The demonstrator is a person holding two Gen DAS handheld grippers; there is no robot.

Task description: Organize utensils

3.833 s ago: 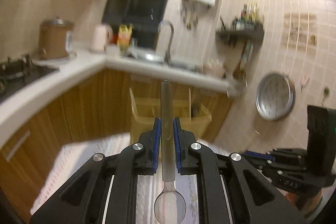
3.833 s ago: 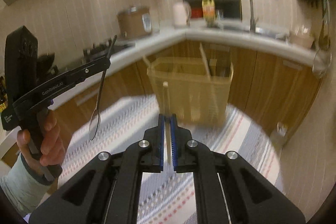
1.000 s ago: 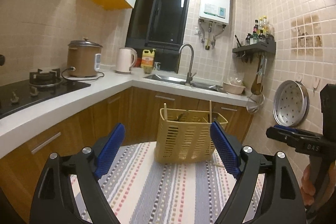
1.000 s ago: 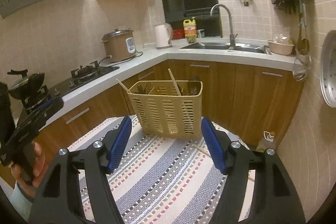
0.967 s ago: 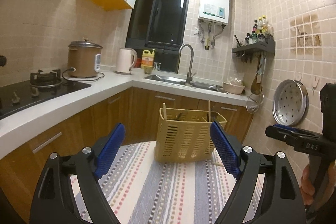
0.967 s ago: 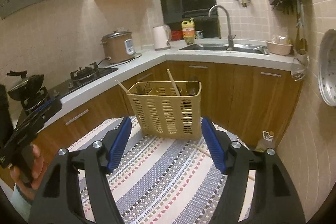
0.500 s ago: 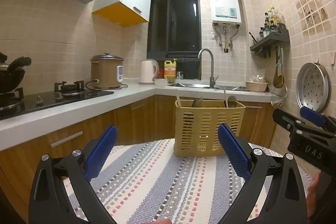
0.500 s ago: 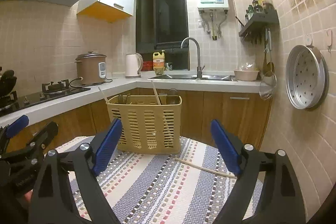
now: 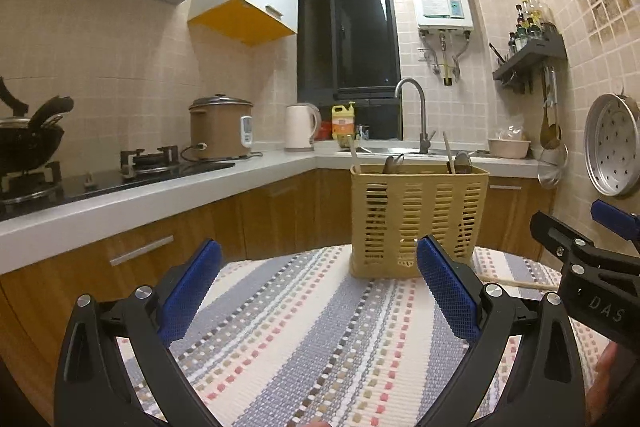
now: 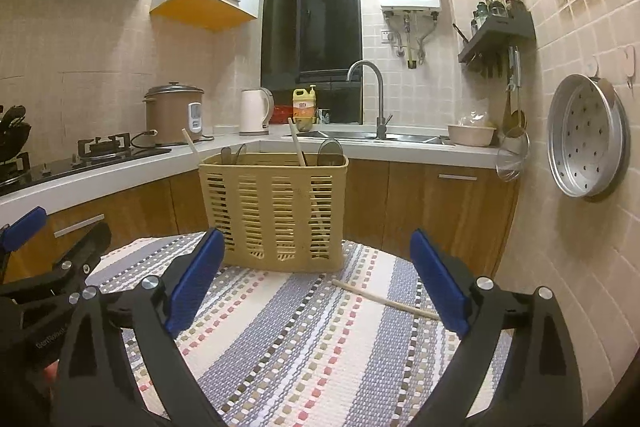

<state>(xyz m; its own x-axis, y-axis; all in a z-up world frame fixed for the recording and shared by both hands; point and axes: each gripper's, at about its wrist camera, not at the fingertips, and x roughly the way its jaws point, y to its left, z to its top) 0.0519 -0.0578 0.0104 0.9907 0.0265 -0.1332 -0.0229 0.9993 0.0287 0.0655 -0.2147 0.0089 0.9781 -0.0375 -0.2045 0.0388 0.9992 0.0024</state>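
A tan slotted utensil basket stands on the striped mat. Spoons and chopsticks stick up out of it. One loose chopstick lies on the mat just right of the basket. My left gripper is open and empty, a short way in front of the basket. My right gripper is also empty, its jaws still opening, with the basket ahead and the loose chopstick near its right finger. Each gripper shows at the edge of the other's view.
The striped mat covers a small table. Behind it an L-shaped counter carries a gas stove, rice cooker, kettle and sink tap. A metal steamer tray hangs on the right wall.
The spoon and the chopstick held a few seconds ago have left the jaws. In the last second both pairs of jaws widened, and both grippers sank and levelled out before the basket.
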